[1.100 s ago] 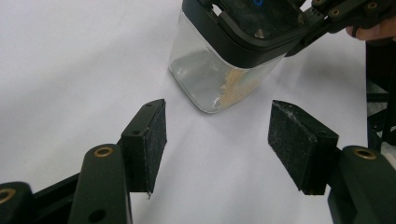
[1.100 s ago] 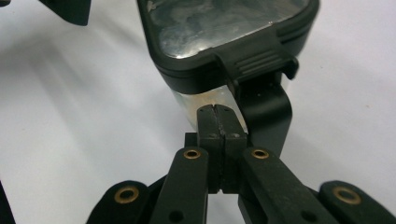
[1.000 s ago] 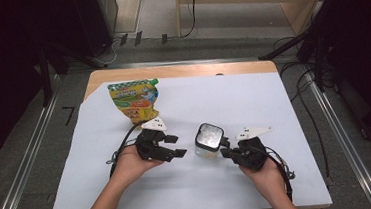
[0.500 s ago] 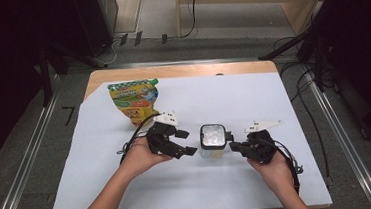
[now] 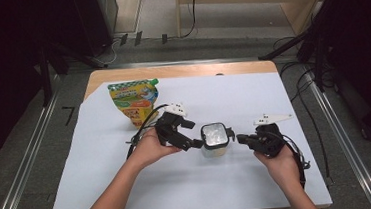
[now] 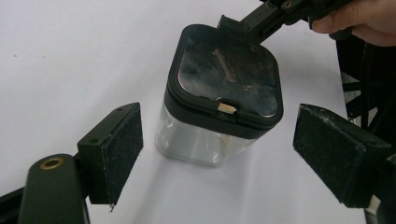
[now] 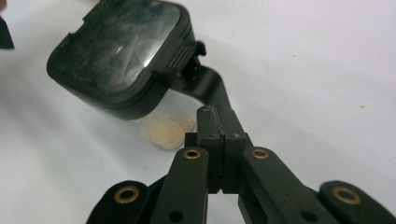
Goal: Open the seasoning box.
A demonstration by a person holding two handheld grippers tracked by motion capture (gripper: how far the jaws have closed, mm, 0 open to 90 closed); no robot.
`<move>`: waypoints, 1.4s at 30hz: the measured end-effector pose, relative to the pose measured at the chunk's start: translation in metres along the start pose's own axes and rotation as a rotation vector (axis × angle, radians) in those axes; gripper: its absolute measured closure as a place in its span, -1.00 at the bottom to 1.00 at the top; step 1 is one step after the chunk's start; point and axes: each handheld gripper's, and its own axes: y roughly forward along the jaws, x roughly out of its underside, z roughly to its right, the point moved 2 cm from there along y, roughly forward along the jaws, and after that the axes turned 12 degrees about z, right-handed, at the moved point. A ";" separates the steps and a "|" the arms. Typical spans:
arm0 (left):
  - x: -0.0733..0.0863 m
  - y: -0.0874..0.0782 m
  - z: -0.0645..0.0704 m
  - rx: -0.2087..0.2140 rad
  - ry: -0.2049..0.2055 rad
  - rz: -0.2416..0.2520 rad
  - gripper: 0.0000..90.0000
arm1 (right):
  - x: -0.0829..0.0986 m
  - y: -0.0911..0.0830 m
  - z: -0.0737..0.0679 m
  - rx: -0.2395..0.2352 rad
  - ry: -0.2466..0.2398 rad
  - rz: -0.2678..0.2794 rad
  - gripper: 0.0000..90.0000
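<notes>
A small clear jar [image 5: 215, 138] with a black lid stands on the white sheet and holds a little pale grain at the bottom [image 7: 168, 128]. My left gripper [image 5: 193, 135] is open, and its pads [image 6: 119, 144] flank the jar [image 6: 223, 100] on both sides without touching it. On the jar's right side, my right gripper [image 5: 239, 139] is shut on the black tab [image 7: 210, 91] that sticks out from the lid [image 7: 121, 51]. The right gripper's jaws [image 7: 219, 123] are pressed together on that tab.
A colourful spouted pouch [image 5: 134, 101] lies flat at the back left of the white sheet [image 5: 253, 94]. The sheet covers a wooden table [image 5: 181, 70]. Cables trail from both grippers, and dark stands and floor surround the table.
My left gripper has moved right, up to the jar, and its open jaws now sit around it. The right hand and the jar shifted slightly to the right.
</notes>
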 end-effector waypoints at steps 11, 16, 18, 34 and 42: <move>0.008 0.016 0.004 -0.011 0.045 -0.024 -0.63 | -0.004 0.010 0.003 0.018 -0.003 0.003 1.00; 0.011 0.023 0.008 -0.002 0.092 -0.031 -0.60 | -0.004 0.014 0.004 0.026 0.000 0.002 1.00; 0.013 0.027 0.009 -0.015 0.087 -0.041 -0.60 | -0.004 0.015 0.004 0.029 0.001 -0.002 1.00; 0.013 0.035 0.011 -0.044 0.130 -0.029 -0.62 | -0.001 0.020 0.008 0.036 0.030 -0.008 1.00; 0.011 0.035 0.011 -0.043 0.134 -0.040 -0.62 | -0.001 0.020 0.008 0.037 0.031 -0.009 1.00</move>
